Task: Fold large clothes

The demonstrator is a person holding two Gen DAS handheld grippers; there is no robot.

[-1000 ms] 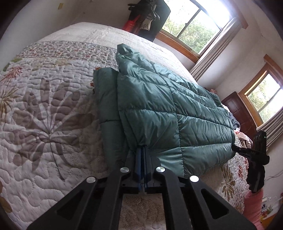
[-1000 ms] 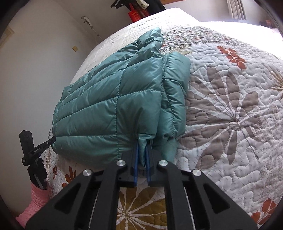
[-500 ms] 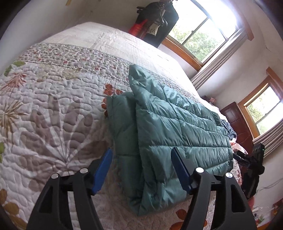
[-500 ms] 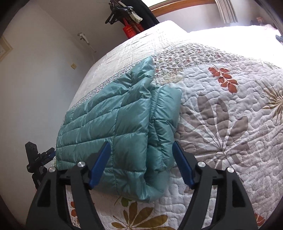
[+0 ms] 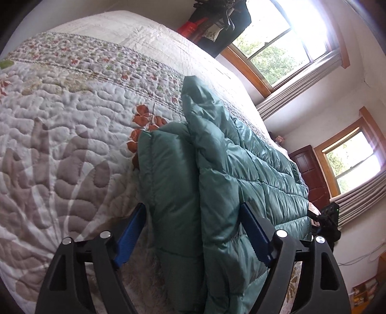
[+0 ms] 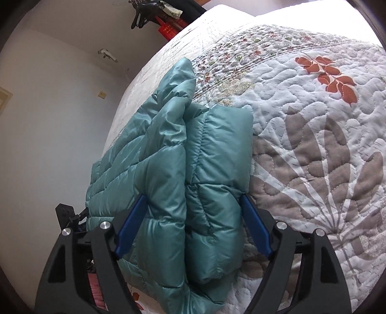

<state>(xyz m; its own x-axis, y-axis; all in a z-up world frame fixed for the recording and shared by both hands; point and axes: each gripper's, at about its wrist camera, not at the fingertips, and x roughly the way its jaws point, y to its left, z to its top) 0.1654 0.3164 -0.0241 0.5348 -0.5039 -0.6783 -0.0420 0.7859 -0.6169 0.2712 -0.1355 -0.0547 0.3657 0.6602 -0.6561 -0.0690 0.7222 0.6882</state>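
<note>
Nearest the left wrist camera: left gripper (image 5: 193,231) spread wide, blue fingers (image 5: 130,231) standing on either side of the near end of a teal puffer jacket (image 5: 229,174), clamping nothing. Left finger over bare quilt, right finger against or just beside the upper layer; contact not clear.

Nearest the right wrist camera: right gripper (image 6: 191,227) likewise spread wide, blue fingers (image 6: 131,223) straddling the opposite end of the jacket (image 6: 173,157), gripping nothing. Both fingers close against the puffy fabric; contact not clear.

Just beyond the fingers: jacket lying folded on a bed (image 5: 72,145), quilted body on top, a narrower folded layer showing alongside it. Shiny surface, stitched in horizontal panels. A pointed corner rising at the far edge.

Under and around the jacket: white quilted bedspread (image 6: 313,145) with large grey-brown flower shapes, orange-red leaf sprigs (image 6: 333,74) and a band of small flowers farther back.

At the far end of the jacket in each view: the other gripper, small and dark, at the bed's edge, seen from the left wrist (image 5: 328,217) and from the right wrist (image 6: 66,215).

Farther back, left wrist view: dark wooden furniture (image 5: 308,174), two wood-framed windows (image 5: 277,55) with pale curtains, bright daylight and greenery outside.

Farthest: dark clothes on hangers (image 5: 217,21) with something red beside them, against a plain white wall (image 6: 48,96).
</note>
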